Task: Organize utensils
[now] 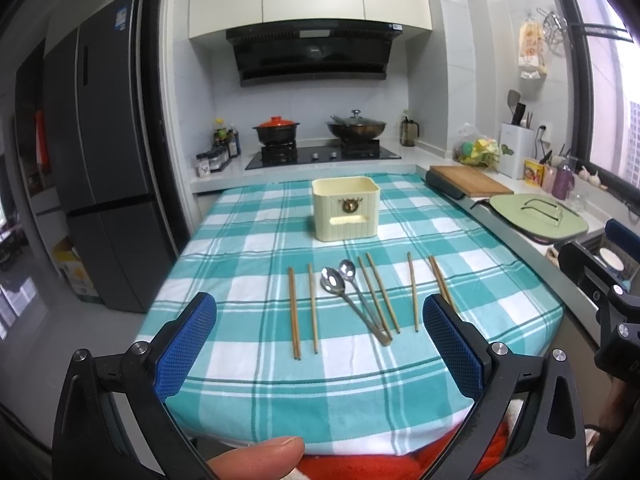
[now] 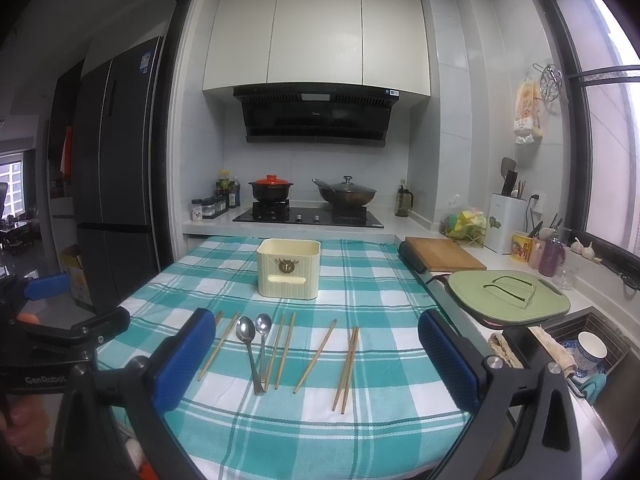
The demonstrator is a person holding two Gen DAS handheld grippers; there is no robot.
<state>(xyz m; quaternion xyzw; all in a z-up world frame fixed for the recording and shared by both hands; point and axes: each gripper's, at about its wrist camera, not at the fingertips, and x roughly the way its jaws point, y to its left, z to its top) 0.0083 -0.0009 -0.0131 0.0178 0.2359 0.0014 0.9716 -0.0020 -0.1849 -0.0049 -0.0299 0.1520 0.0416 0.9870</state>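
Observation:
A cream utensil holder (image 1: 345,208) (image 2: 289,267) stands upright at the middle of a teal checked tablecloth (image 1: 248,248) (image 2: 376,280). In front of it lie two steel spoons (image 1: 333,281) (image 2: 246,330) side by side, with several wooden chopsticks (image 1: 294,312) (image 2: 347,364) spread to both sides. My left gripper (image 1: 320,320) is open above the near part of the table, nothing between its blue pads. My right gripper (image 2: 316,332) is open too, empty, hovering in front of the utensils. The left gripper's body (image 2: 60,336) shows at the left edge of the right wrist view.
Right of the table runs a counter with a wooden cutting board (image 1: 470,180) (image 2: 446,254), a green lid (image 1: 538,214) (image 2: 508,294) and a sink (image 2: 580,356) with a bowl. A stove with two pots (image 1: 320,128) is behind; a dark fridge (image 1: 100,160) stands left. A thumb (image 1: 256,460) rests below.

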